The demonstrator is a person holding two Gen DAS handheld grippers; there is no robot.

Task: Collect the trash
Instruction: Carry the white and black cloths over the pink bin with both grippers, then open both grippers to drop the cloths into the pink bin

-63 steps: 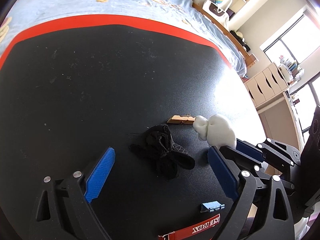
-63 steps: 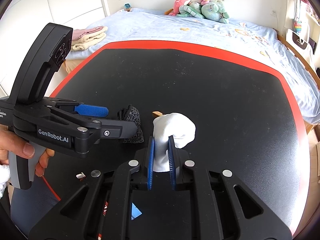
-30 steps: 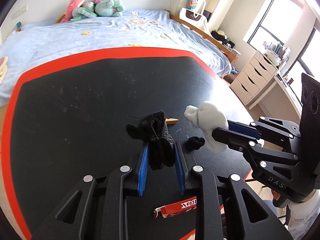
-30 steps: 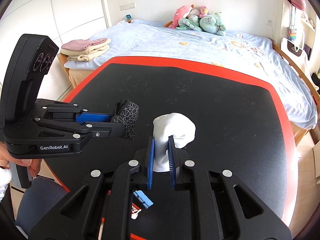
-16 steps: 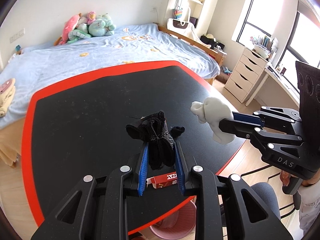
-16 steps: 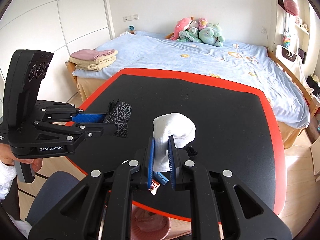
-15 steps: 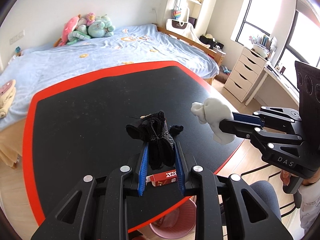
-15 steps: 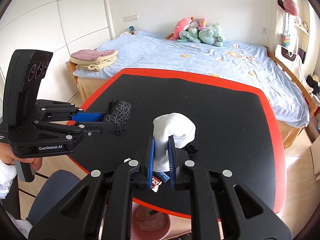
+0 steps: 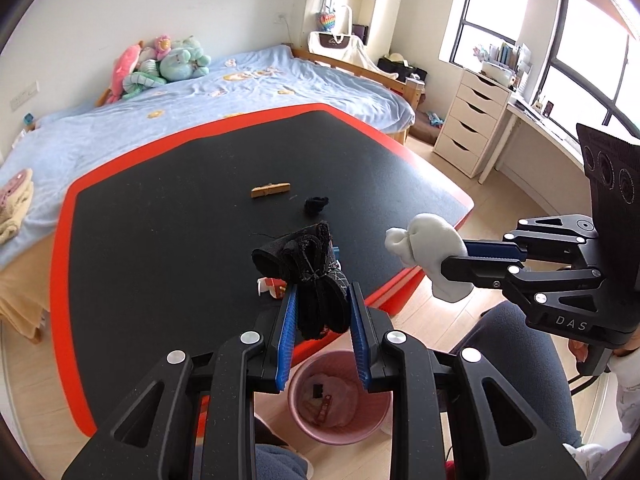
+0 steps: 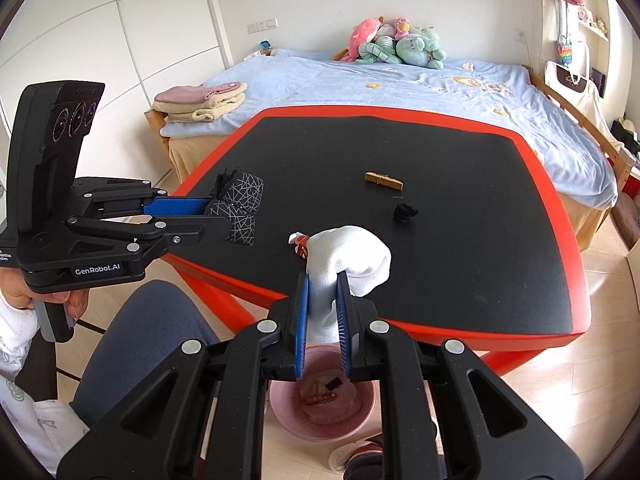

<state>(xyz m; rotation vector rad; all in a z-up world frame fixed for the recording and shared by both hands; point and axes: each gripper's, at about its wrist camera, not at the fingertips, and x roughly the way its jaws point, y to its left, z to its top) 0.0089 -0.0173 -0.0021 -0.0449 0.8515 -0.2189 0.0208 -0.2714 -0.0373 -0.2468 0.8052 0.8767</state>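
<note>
**Both grippers carrying cloth items above the pink bin**

The left gripper (image 9: 322, 332) is clamping a bundled black fabric item with a grey line pattern (image 9: 310, 280) between its blue ribbed pads (image 9: 286, 336). The right gripper (image 10: 323, 318) is pinching a rolled white sock (image 10: 348, 262) between nearly closed blue pads (image 10: 301, 320). Both items are hanging clear of the black table with a red rim (image 10: 460, 208), just past its near edge. A round pink plastic waste bin (image 9: 340, 428) is standing on the wooden floor beneath both grippers, already containing scraps. A wooden clothespin (image 9: 270, 190) and a small black fabric scrap (image 9: 316, 205) are lying apart on the table.
</note>
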